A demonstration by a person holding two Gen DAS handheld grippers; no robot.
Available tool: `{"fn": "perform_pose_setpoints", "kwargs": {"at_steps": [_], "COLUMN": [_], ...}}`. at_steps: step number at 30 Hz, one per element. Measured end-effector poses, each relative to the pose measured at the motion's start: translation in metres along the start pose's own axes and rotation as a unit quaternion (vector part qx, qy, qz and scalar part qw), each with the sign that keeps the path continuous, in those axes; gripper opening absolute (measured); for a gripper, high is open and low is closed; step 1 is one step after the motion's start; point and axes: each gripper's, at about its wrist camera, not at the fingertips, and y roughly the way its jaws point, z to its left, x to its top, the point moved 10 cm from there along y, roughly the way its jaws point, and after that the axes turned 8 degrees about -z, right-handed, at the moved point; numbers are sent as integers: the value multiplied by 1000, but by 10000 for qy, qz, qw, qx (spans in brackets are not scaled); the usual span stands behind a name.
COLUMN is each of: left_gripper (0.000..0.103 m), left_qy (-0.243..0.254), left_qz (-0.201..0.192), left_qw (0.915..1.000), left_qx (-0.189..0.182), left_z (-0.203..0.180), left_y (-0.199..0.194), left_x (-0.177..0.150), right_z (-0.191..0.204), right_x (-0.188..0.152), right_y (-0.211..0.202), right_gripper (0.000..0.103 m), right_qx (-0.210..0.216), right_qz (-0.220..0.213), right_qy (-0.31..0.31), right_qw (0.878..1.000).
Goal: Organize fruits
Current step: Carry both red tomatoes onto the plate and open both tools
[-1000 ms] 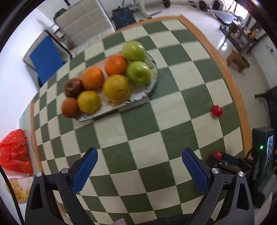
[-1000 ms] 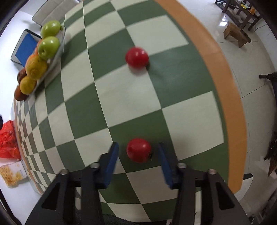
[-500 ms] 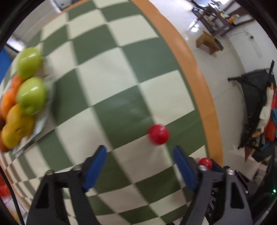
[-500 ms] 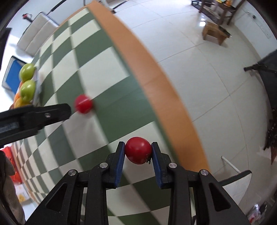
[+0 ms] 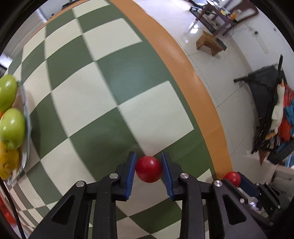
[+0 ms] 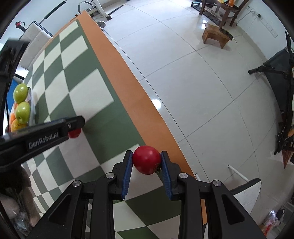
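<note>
Gripping a tomato point(image 5: 148, 171) in our left gripper point(image 5: 148, 172) and another tomato point(image 6: 146, 160) in our right gripper point(image 6: 146, 161), both clamped tight, we hold them near the table's orange edge point(image 5: 193, 77), well apart from the fruit tray point(image 5: 27, 128).

This looks like a home living space. A checkered table point(image 5: 114, 88) stands on glossy white floor tiles point(image 6: 193, 77), with a wooden stool point(image 6: 215, 35), exercise equipment point(image 6: 95, 11) and a padded chair point(image 6: 36, 35) nearby.

Two red tomatoes point(image 5: 148, 171) point(image 6: 146, 159), apparently each between jaws
</note>
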Motion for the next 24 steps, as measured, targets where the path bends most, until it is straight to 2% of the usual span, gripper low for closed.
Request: {"fn": "perform_pose_setpoints", "kwargs": {"at_steps": [6, 9, 13, 16, 18, 19, 21, 23, 24], "left_gripper": [26, 26, 26, 26, 26, 26, 26, 26, 26], "left_qy": [-833, -1366, -2199, -2906, -3405, -3674, -4236, -4695, -4823], "left_qz": [-235, -435, -682, -802, -820, -805, -761, -725, -712], "left_qw": [9952, 9883, 9715, 9515, 9341, 9229, 8954, 8686, 8608], "left_qx": [-449, -523, -555, -606, -698, -827, -1143, -1406, -1461], "left_z": [58, 105, 170, 217, 238, 245, 267, 282, 285], "left_y": [-51, -83, -118, -129, -122, -119, -113, -102, -99], "left_x": [-17, -29, -48, -61, -60, -64, -71, -75, -76], "right_z": [38, 70, 129, 183, 206, 224, 251, 269, 280], "right_x": [29, 34, 33, 34, 34, 36, 39, 41, 42], "right_y": [-18, -26, -29, -22, -17, -13, -5, 2, 6], "right_gripper": [33, 33, 33, 33, 33, 33, 33, 33, 33], "right_qx": [363, 757, 1381, 1939, 2168, 2303, 2425, 2422, 2394], "right_qz": [-155, -163, -53, 173, 277, 349, 429, 445, 450], "right_qy": [-153, -245, -385, -352, -321, -323, -377, -506, -625], "right_qw": [9991, 9967, 9897, 9802, 9753, 9720, 9685, 9679, 9679]}}
